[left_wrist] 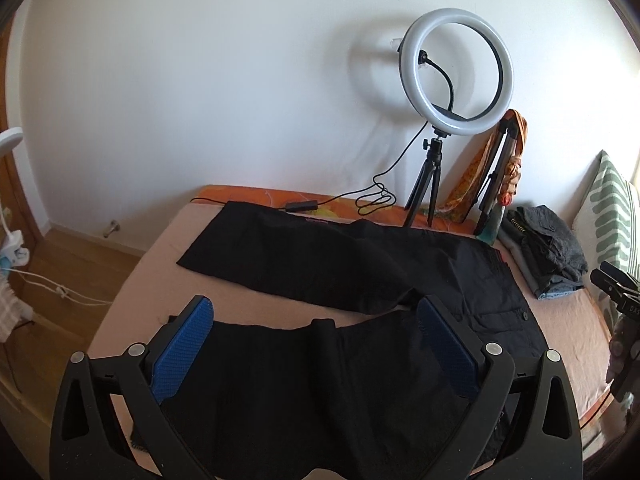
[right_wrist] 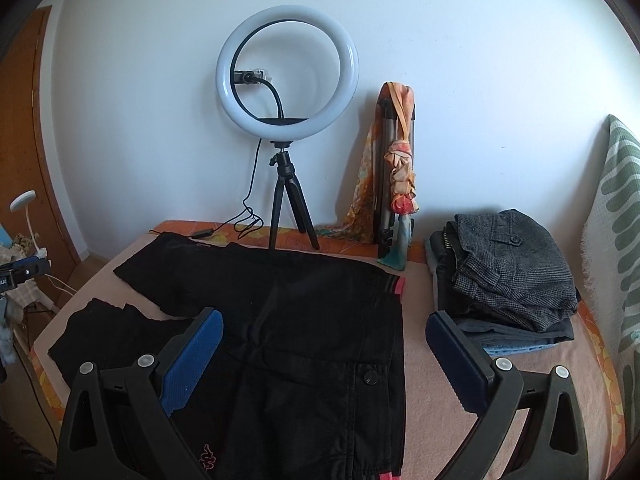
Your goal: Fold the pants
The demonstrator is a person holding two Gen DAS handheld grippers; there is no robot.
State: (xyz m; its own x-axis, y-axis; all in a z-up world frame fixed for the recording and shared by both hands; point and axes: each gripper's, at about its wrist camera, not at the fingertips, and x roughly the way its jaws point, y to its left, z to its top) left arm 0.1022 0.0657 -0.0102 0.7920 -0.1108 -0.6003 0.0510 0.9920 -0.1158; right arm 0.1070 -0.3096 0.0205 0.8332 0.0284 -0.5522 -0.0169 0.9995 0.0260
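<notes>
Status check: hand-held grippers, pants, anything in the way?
Left hand-held gripper open, over a leg. Right hand-held gripper open, over the waist. Black fabric pants flat on the bed, unfolded. Stack of folded grey clothes lies beside the waistband.

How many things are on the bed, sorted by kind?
Black pants spread flat: 1
Pile of folded clothes: 1
Ring light on tripod: 1
Folded tripod with a scarf, against the wall: 1
Total: 4

Matt black cloth pants on a soft pinkish bedsheet — textured blue pads, glossy ring light.
</notes>
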